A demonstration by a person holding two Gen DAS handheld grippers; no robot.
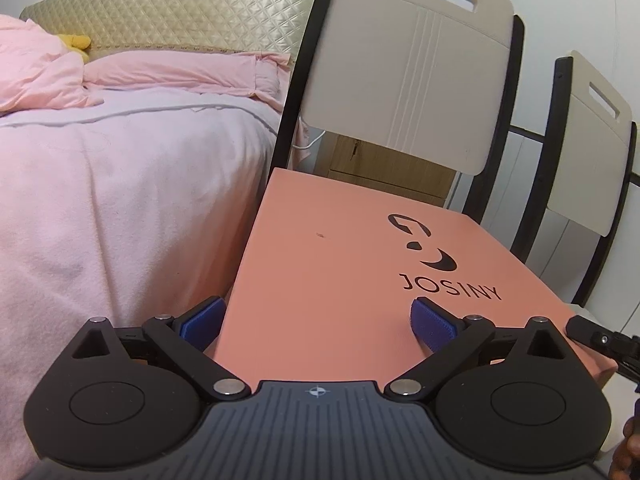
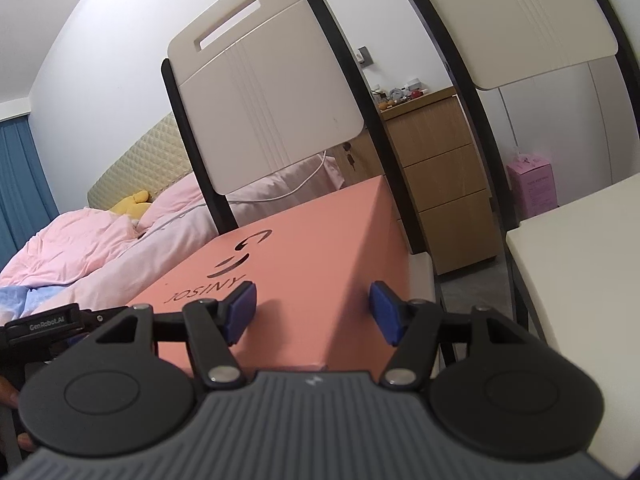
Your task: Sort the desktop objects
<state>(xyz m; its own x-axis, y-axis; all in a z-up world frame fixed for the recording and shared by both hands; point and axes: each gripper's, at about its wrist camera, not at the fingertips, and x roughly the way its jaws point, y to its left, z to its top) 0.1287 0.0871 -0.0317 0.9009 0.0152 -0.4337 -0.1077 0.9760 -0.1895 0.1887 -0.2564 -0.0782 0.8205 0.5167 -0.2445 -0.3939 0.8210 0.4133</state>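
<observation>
Hovering both grippers spread over the salmon box [image 1: 320, 264].
Your left gripper [image 1: 316, 322] straddles its bed-side edge; your right gripper [image 2: 312, 312] spans the lower-centre corner.

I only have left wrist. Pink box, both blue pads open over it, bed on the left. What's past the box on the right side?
Observer: A white tabletop, apart from the box, with a gap down to grey floor between them.
Operator: Right gripper, where is it?
Observer: The right gripper hangs over the box's near right edge, jaws open, nothing between them.
Operator: Anything on that tabletop to sort?
Observer: The part in view is bare; the rest is cut off by the frame.
Operator: Other objects around?
Observer: A wooden drawer unit stands behind the chairs with small items on top, too small to tell. A pink carton sits on the floor beside it.
</observation>
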